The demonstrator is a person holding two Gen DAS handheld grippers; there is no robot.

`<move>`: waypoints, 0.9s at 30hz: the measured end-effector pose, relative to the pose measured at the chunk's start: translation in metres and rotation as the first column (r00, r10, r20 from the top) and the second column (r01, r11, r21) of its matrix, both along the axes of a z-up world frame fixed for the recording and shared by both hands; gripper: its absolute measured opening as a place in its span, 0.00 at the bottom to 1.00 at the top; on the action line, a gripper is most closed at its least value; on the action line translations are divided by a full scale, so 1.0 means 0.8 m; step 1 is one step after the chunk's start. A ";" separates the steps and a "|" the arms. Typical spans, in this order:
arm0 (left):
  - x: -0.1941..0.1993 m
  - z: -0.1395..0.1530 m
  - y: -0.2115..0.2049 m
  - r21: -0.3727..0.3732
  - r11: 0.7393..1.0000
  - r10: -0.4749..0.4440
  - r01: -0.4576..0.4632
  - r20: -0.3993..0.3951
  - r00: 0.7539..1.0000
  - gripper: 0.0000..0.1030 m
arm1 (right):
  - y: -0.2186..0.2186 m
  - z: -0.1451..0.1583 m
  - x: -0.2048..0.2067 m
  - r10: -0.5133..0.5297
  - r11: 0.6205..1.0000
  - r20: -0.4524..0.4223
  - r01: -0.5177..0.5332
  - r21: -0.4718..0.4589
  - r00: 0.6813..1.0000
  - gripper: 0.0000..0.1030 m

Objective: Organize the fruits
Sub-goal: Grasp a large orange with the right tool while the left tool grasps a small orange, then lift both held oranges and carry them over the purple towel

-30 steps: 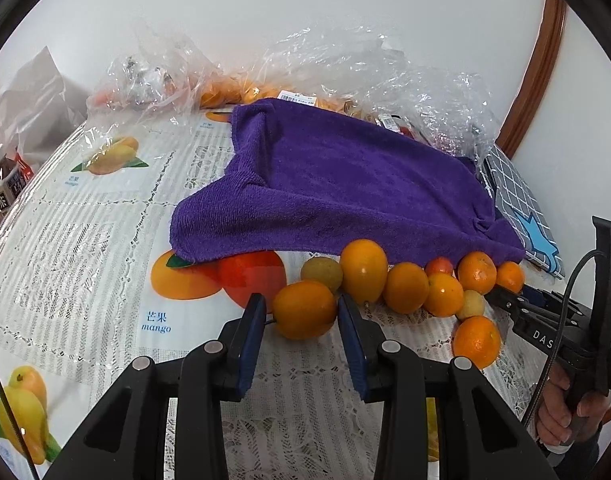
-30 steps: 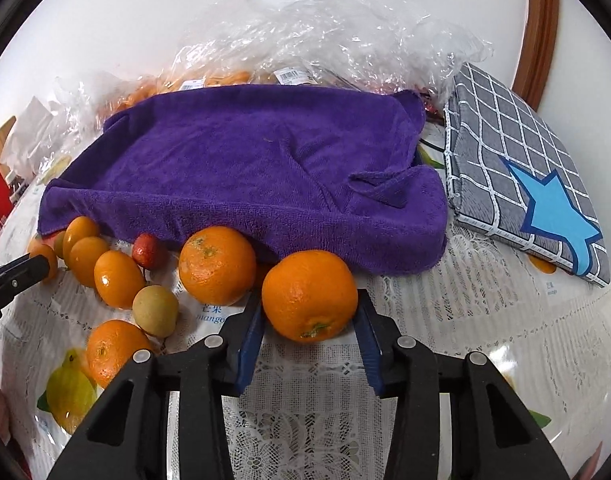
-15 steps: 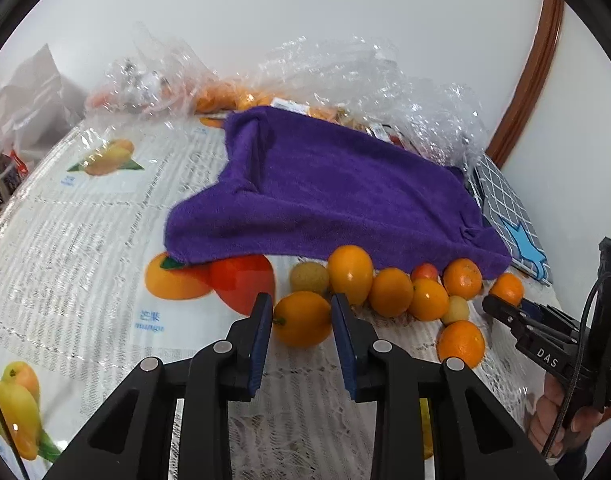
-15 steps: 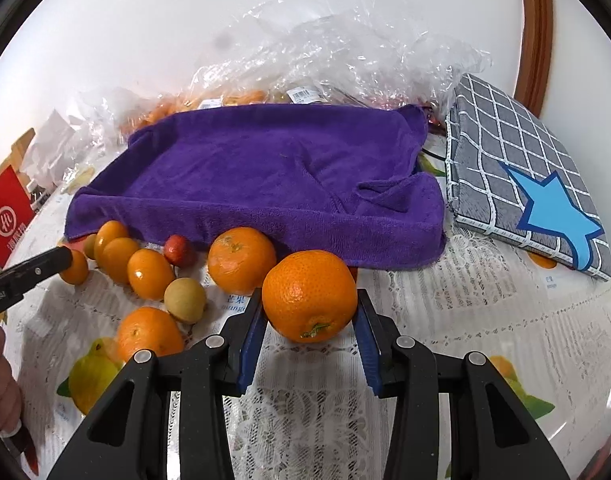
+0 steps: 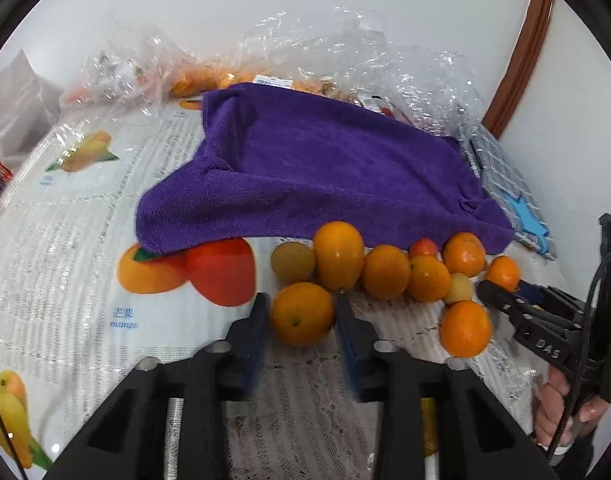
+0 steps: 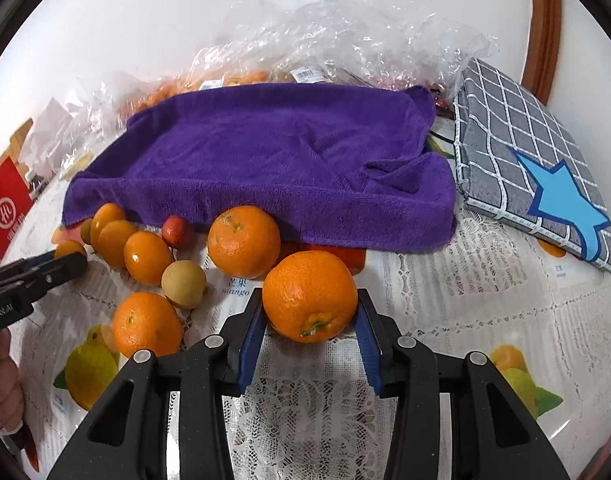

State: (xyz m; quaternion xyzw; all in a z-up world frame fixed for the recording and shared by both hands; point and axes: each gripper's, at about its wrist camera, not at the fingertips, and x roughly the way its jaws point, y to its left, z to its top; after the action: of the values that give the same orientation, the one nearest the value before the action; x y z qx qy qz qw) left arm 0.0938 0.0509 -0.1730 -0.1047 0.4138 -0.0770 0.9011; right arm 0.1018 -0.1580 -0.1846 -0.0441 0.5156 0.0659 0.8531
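Two grippers each clamped fruit near the purple towel's (image 6: pixel 265 152) front edge: left gripper (image 5: pixel 301 316) a small orange (image 5: pixel 302 313), right gripper (image 6: pixel 309 320) a mandarin (image 6: pixel 309 295), seemingly for sorting.

a home, most likely a dining or kitchen corner. the counter (image 6: pixel 445 292) is spread with a white lace cloth under clear plastic, printed with fruit pictures and the word "mango". a purple towel (image 6: pixel 265 160) lies rumpled across it, with a folded grey checked cloth (image 6: pixel 517 132) bearing a blue star just beside. crumpled clear shopping bags (image 6: pixel 345 28) with barcode labels sit at the back against a plain white wall (image 5: pixel 265 4). brown wooden trim (image 5: pixel 521 44) runs up the wall at right. a red package (image 6: pixel 5 208) stands at the far left edge. loose oranges (image 6: pixel 145 256) lie about, household style.
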 end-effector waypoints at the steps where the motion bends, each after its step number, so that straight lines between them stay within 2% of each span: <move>1: -0.001 0.001 0.002 -0.017 1.000 0.001 -0.001 0.007 1.000 0.28 | 0.001 0.000 0.000 0.001 1.000 0.002 -0.001 -0.004 1.000 0.42; 12: -0.019 0.014 0.021 -0.079 0.996 0.059 -0.051 0.099 0.993 0.29 | -0.015 0.015 -0.011 -0.037 0.998 0.070 0.033 0.058 0.997 0.41; 20: -0.027 0.025 0.024 -0.063 0.995 0.088 -0.081 0.128 0.988 0.29 | -0.019 0.023 -0.013 -0.039 0.995 0.087 0.031 0.092 0.995 0.41; 23: -0.031 0.045 0.029 -0.090 0.992 0.105 -0.092 0.147 0.984 0.28 | -0.021 0.031 -0.010 -0.044 0.993 0.057 0.037 0.114 0.997 0.41; 27: -0.016 0.092 0.025 -0.045 0.995 0.091 -0.084 0.203 0.975 0.29 | -0.022 0.064 0.003 -0.038 0.993 0.094 0.026 0.117 0.995 0.41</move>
State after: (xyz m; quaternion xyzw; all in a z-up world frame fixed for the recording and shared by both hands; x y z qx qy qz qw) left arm 0.0813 0.0709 -0.0993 -0.1308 0.3121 -0.0551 0.9394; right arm 0.1044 -0.1754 -0.1336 0.0107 0.4699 0.0799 0.8791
